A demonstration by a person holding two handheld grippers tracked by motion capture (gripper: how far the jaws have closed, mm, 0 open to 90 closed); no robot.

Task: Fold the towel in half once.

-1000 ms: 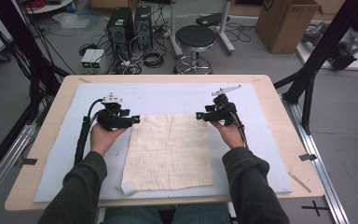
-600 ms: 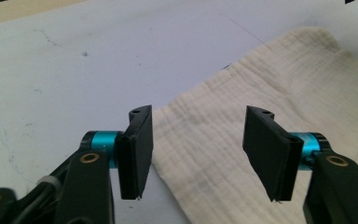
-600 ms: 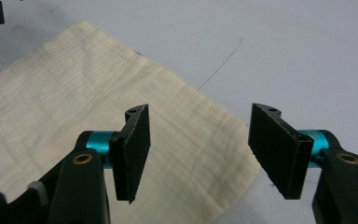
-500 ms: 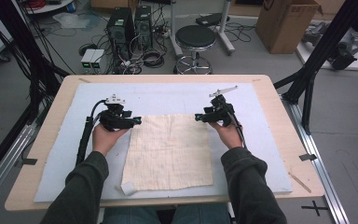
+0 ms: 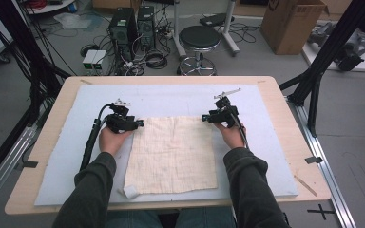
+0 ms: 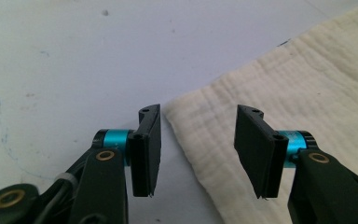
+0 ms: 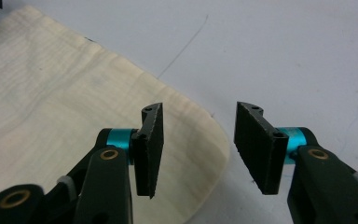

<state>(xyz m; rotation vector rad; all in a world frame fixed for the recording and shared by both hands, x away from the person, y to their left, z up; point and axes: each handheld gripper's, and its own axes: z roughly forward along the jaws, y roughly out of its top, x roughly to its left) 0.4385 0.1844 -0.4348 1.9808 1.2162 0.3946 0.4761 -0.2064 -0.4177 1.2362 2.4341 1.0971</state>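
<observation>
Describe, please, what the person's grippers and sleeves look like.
Both the left gripper and right gripper are black, each with two flat black jaws on turquoise collars and brass-coloured pivots. A black cable trails from the left one. The person wears dark olive-grey sleeves.

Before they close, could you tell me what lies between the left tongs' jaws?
In the left gripper view, the cream cloth's corner lies between the left tongs' jaws, on the pale blue mat.
</observation>
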